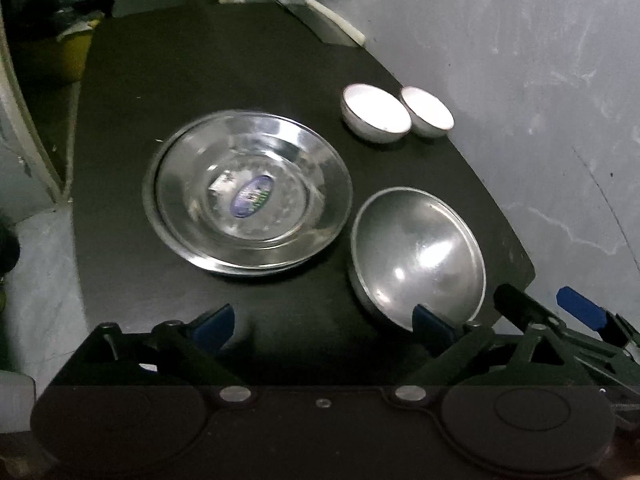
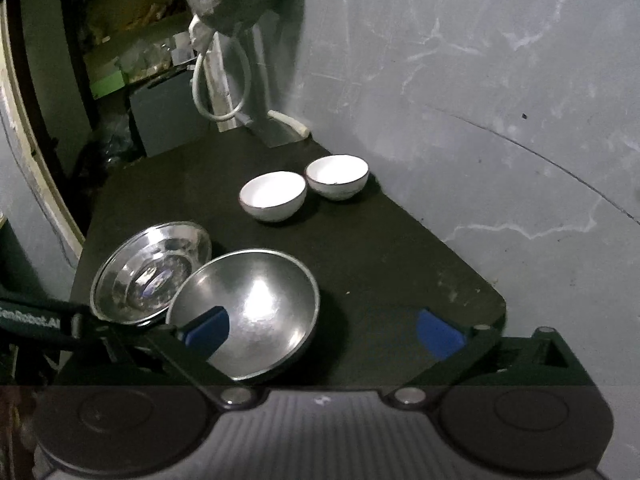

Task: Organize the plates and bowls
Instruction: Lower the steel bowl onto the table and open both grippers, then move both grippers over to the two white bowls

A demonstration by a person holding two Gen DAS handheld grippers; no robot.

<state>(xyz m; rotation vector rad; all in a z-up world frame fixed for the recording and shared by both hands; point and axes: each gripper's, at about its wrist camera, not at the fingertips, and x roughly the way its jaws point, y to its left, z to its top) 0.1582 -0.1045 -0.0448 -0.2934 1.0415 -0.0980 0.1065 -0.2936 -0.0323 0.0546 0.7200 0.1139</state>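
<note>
Left gripper (image 1: 324, 326) was spread wide, nothing between its blue pads (image 1: 216, 322), hovering above the near edge of the black table (image 1: 120, 120). The stacked steel plates (image 1: 248, 196) sat ahead of it, slightly left of centre, well clear of both fingertips. The steel bowl (image 1: 420, 252) lay ahead and to the right; its near rim ran behind the right-hand pad in the left wrist view, contact could not be told.

Right gripper (image 2: 324, 332) was also wide open, holding nothing. In its own view the steel bowl (image 2: 256, 312) sat at the left fingertip (image 2: 208, 330), pad overlapping the bowl's inside; touching or just above, could not tell. Right pad was over bare table (image 2: 400, 260). The right gripper's fingers also showed at the lower right of the left wrist view (image 1: 576, 308), just beside the bowl.

Looks: plates were shiny, shallow, wide-rimmed, at least two nested, oval blue label in the centre of the top one. Steel bowl was plain, deep, brushed inside with bright glare spots, just beside the plates (image 2: 148, 272), rims close or touching.

Two small white bowls, one (image 2: 274, 196) nearer and one (image 2: 338, 176) farther, stood upright side by side at the far right of the table by the grey wall (image 2: 480, 80), dark thin rims, near each other, well apart from both grippers.
</note>
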